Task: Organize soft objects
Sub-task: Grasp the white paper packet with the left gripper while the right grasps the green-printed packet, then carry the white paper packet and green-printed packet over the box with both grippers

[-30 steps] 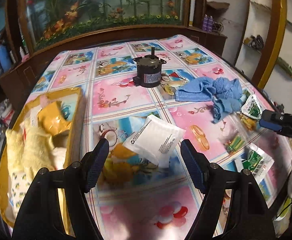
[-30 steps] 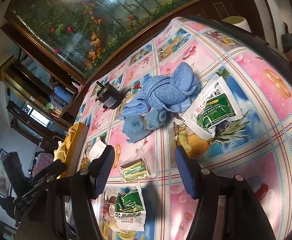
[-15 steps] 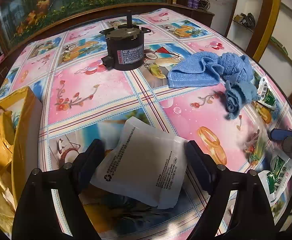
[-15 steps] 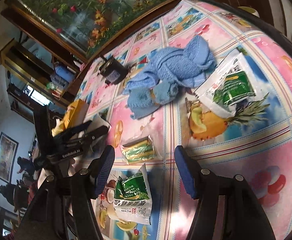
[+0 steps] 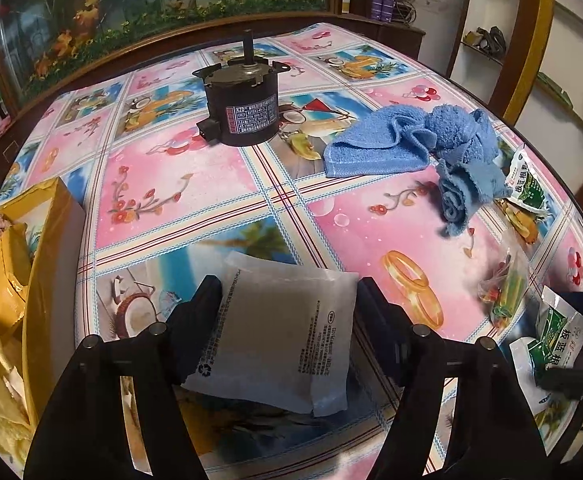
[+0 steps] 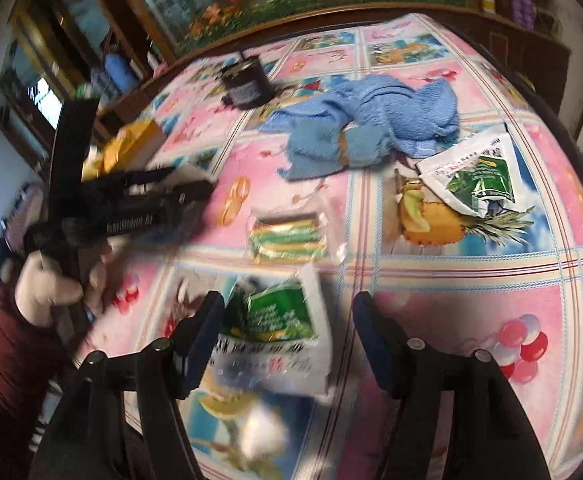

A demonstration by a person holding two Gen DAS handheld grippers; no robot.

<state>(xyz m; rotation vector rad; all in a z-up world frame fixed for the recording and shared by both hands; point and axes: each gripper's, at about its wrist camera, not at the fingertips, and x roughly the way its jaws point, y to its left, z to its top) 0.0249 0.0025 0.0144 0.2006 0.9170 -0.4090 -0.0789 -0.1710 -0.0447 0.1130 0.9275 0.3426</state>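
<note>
The left gripper (image 5: 287,312) straddles a white pouch (image 5: 279,332) lying flat on the table (image 5: 195,184), and its jaws are closing: both dark pads sit right at the pouch's two side edges, though whether they already press on it is hard to tell. Taking that white pouch as the landmark, a yellow box (image 5: 47,264) holding yellow soft things stands beside it on the left, a black motor (image 5: 243,108) sits upright well beyond it, and a crumpled blue towel (image 5: 423,140) lies beyond it to the right. A small clear packet (image 5: 503,292) rests to its right, and a green-and-white sachet (image 5: 555,336) lies further right still. The right gripper (image 6: 287,332) hangs over that green-and-white sachet (image 6: 275,332), its jaws opening, the blue pads apart and the sachet lying between them; its view is blurred. A second green sachet (image 6: 475,176) lies just beside the towel, touching its edge.
</note>
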